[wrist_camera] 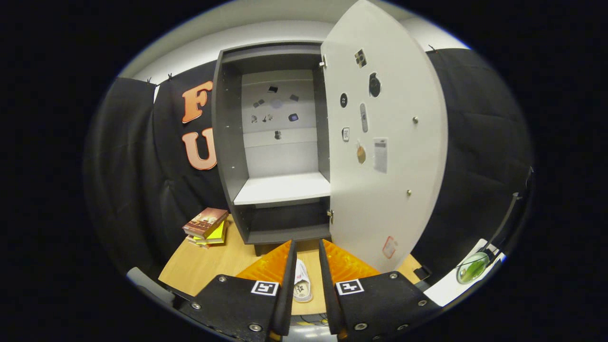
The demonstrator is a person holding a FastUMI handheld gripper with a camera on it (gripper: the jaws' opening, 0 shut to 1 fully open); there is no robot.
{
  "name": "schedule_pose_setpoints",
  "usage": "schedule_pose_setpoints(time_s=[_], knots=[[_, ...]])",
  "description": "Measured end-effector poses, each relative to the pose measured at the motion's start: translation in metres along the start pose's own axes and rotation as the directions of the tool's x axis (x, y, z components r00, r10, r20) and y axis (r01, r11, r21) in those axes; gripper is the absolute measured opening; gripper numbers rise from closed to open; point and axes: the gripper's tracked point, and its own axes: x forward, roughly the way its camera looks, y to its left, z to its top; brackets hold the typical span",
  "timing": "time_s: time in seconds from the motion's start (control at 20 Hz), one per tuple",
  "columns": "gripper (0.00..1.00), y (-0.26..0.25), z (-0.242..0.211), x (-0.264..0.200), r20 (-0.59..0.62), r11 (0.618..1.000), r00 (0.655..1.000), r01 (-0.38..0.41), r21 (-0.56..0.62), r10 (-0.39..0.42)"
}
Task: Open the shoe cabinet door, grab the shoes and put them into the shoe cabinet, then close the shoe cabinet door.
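Note:
The grey shoe cabinet (228, 142) stands at the back of the wooden table (199, 270). Its white door (384, 190) is swung wide open to the right, showing a white shelf (284, 188) with nothing on it. My gripper (307, 243) hangs in front of the cabinet's base, its fingers a narrow gap apart. A small white shoe (302, 281) shows through that gap, lying on the table near the front edge with its toe towards me. It sits close to the left finger and is not pressed by both fingers.
A stack of books (207, 225) lies on the table left of the cabinet. Stickers and small objects dot the inside of the door and the cabinet's back wall (278, 156). A green-tinted round object (472, 267) sits on a white surface at the right.

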Motion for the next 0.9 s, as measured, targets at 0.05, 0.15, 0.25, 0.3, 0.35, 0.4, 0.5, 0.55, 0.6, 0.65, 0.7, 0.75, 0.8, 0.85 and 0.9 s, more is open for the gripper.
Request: schedule_pose_setpoints(time_s=[0.05, 0.15, 0.25, 0.3, 0.35, 0.4, 0.5, 0.55, 0.6, 0.65, 0.7, 0.75, 0.8, 0.85, 0.9], knots=[[0.32, 0.002, -0.005, -0.001, -0.023, 1.000, 1.000, -0.002, 0.001, 0.002], [0.40, 0.009, -0.014, -0.004, -0.066, 1.000, 0.998, -0.018, 0.005, 0.019], [0.50, 0.016, -0.022, -0.006, -0.107, 0.999, 0.993, -0.039, 0.012, 0.040], [0.53, 0.019, -0.027, -0.006, -0.127, 0.999, 0.991, -0.042, 0.013, 0.044], [0.55, 0.020, -0.032, -0.007, -0.149, 0.999, 0.988, -0.045, 0.016, 0.047], [0.60, 0.023, -0.037, -0.008, -0.176, 0.998, 0.983, -0.051, 0.021, 0.054], [0.69, 0.028, -0.047, -0.011, -0.224, 0.997, 0.972, -0.065, 0.032, 0.071], [0.71, 0.029, -0.052, -0.012, -0.249, 0.997, 0.966, -0.069, 0.032, 0.075], [0.74, 0.029, -0.057, -0.013, -0.274, 0.997, 0.958, -0.074, 0.031, 0.080], [0.75, 0.030, -0.062, -0.014, -0.298, 0.996, 0.950, -0.084, 0.031, 0.089], [0.77, 0.031, -0.066, -0.017, -0.321, 0.995, 0.942, -0.094, 0.031, 0.099], [0.77, 0.031, -0.070, -0.017, -0.340, 0.994, 0.934, -0.105, 0.033, 0.109], [0.77, 0.033, -0.075, -0.017, -0.360, 0.993, 0.925, -0.115, 0.033, 0.119], [0.77, 0.033, -0.078, -0.017, -0.376, 0.992, 0.918, -0.123, 0.032, 0.126], [0.77, 0.034, -0.081, -0.017, -0.387, 0.991, 0.912, -0.130, 0.033, 0.133]])
